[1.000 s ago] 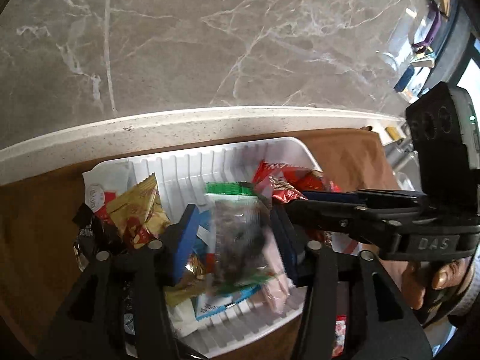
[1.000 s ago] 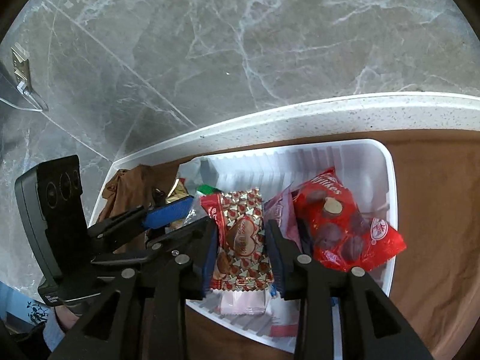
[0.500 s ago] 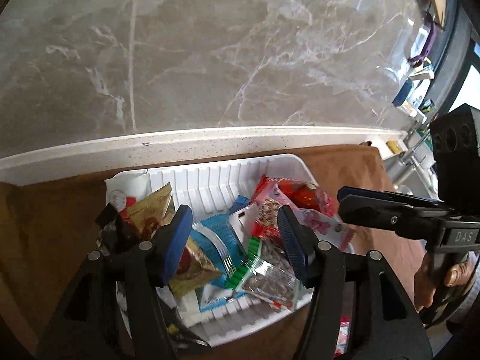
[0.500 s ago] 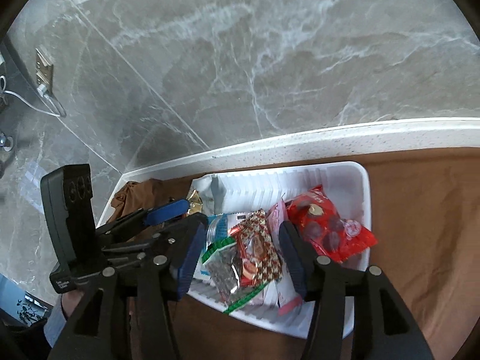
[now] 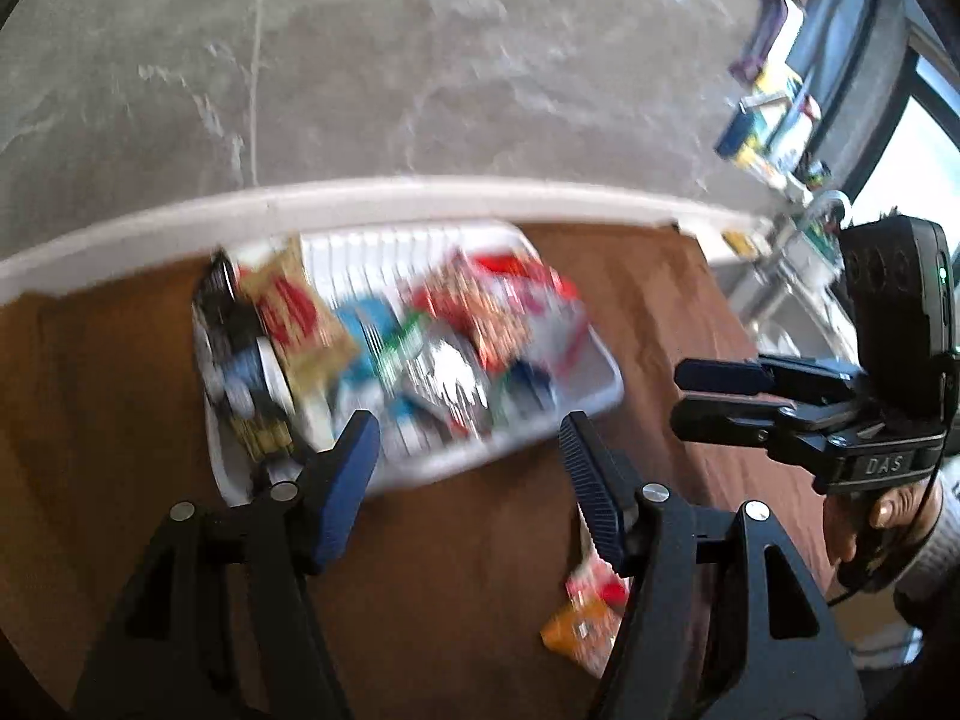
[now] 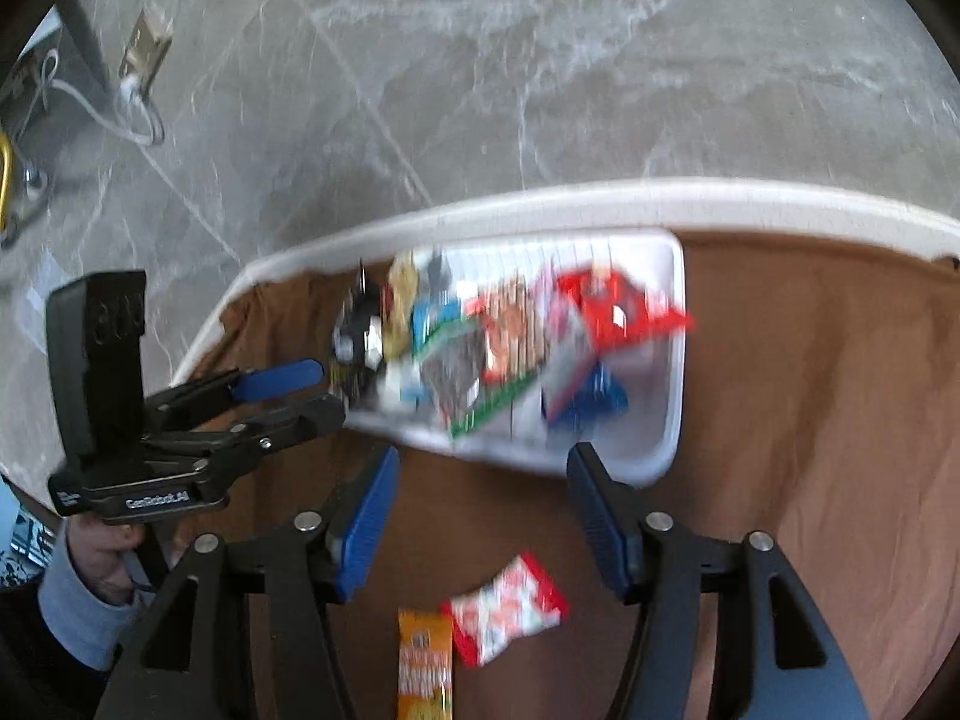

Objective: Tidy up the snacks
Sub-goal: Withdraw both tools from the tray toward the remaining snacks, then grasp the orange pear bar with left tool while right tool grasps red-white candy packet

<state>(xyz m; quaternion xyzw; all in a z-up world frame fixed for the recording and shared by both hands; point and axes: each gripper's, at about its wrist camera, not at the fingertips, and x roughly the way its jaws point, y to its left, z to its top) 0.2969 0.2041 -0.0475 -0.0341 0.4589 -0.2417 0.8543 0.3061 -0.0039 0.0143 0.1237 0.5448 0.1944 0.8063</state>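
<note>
**Two loose packets lie nearer than the tray**

Landmark: the white ribbed plastic tray (image 6: 672, 360) of mixed snacks on the brown-clothed worktop (image 6: 810, 420). Left to right, on the tray's near side: the left hand-held gripper (image 6: 312, 387), empty, jaws opening; an orange oblong packet (image 6: 425, 663), long axis running toward the tray; a red-and-white packet (image 6: 510, 606), tilted. Both lie just below the right hand-held gripper (image 6: 480, 516), likewise empty and opening, probably nearer.

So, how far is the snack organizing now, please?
Done: most snack packets lie piled in the white tray. In hand: nothing; the left gripper and right gripper are empty, their fingers opening over the brown cloth. Left: an orange packet and a red-and-white packet lie on the cloth outside the tray.
</note>
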